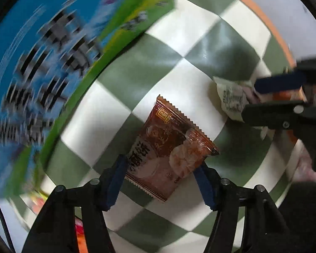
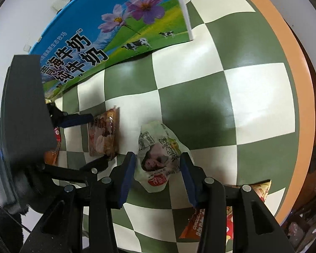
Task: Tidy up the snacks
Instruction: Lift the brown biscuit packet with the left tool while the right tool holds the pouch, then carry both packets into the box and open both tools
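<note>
Left gripper (image 1: pixel 161 181): fingers spread, blue pads on either side of the brown snack packet (image 1: pixel 170 147), lower end of the packet between them. Whether the pads touch the wrapper cannot be told. Packet lies flat on the green-and-cream checkered tablecloth (image 1: pixel 210 50), its serrated top edge pointing to 12 o'clock.

Right gripper (image 2: pixel 158 176): fingers spread, straddling the pale crumpled snack packet (image 2: pixel 158 154); left pad just beside the wrapper, right pad at its edge, contact uncertain. Packet rests on the cloth.

In the right wrist view the brown packet sits at 9 o'clock of the pale one, near but apart, with the left gripper's blue fingertip at its far side. An orange snack bag (image 2: pixel 198 225) lies at 5 o'clock, partly under the right finger.

Blue-and-green milk carton box (image 2: pixel 115 27), printed with flowers and cows, stands at 11 o'clock on the cloth; blurred in the left wrist view. Orange table rim (image 2: pixel 284 48) at 2 o'clock.
</note>
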A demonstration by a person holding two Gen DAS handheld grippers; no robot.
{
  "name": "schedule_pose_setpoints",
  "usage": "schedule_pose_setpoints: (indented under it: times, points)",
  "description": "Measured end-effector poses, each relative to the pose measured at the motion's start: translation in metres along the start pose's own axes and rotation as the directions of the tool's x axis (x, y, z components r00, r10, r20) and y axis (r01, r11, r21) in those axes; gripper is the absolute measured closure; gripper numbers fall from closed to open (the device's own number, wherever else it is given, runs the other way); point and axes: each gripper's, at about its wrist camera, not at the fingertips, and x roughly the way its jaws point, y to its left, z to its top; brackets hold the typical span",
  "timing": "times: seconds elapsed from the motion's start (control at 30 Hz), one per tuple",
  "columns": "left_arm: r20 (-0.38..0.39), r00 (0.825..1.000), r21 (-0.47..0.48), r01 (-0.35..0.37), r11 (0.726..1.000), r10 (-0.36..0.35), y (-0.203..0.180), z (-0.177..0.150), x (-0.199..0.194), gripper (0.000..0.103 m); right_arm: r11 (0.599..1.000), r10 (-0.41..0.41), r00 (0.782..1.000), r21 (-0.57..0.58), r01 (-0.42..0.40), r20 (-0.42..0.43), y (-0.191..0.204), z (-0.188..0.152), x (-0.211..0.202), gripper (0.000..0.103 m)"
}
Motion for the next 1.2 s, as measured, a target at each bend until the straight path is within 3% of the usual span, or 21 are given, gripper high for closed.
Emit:
schedule_pose_setpoints:
  times: [0.17, 0.27, 0.33, 0.53, 0.67, 0.83, 1.0, 1.2]
  points:
    - [-0.025, 0.997, -0.209, 0.060, 0.976, -0.067, 0.010, -0.029, 0.002, 0.042, 1.000, -0.013, 1.000, -0.022, 0.013, -0.006, 0.005, 0.002, 0.004, 0.056]
    - [-0.064, 0.990, -0.408, 0.087, 0.909, -0.123, 0.031, -0.059, 0.009, 0.042, 0.997, -0.043, 0.999, -0.060, 0.042, -0.001, 0.009, 0.002, 0.007, 0.056]
    - [-0.043, 0.988, -0.470, 0.111, 0.876, -0.149, 0.038, -0.070, 0.010, 0.042, 0.994, -0.065, 0.998, -0.087, 0.065, 0.004, 0.015, 0.003, 0.011, 0.055]
    - [-0.033, 0.994, -0.475, 0.076, 0.877, -0.104, 0.022, -0.071, 0.013, 0.042, 0.969, -0.156, 0.987, -0.190, 0.160, 0.038, 0.031, 0.000, 0.023, 0.054]
    - [-0.014, 0.998, -0.456, 0.047, 0.889, -0.060, -0.021, -0.050, 0.021, 0.044, 0.960, -0.157, 0.984, -0.219, 0.173, 0.085, 0.040, -0.003, 0.015, 0.061]
    - [0.016, 0.998, -0.478, 0.064, 0.876, -0.065, -0.017, -0.050, 0.008, 0.044, 0.965, -0.121, 0.988, -0.222, 0.139, 0.091, 0.038, -0.005, 0.005, 0.061]
    - [0.094, 0.993, -0.504, 0.104, 0.858, -0.066, 0.001, -0.041, -0.037, 0.044, 0.975, -0.051, 0.991, -0.207, 0.075, 0.120, 0.035, -0.006, -0.021, 0.062]
    - [0.267, 0.964, -0.532, 0.167, 0.830, -0.023, 0.024, -0.020, -0.126, 0.044, 0.974, 0.085, 0.974, -0.222, -0.038, 0.208, 0.050, 0.009, -0.085, 0.062]
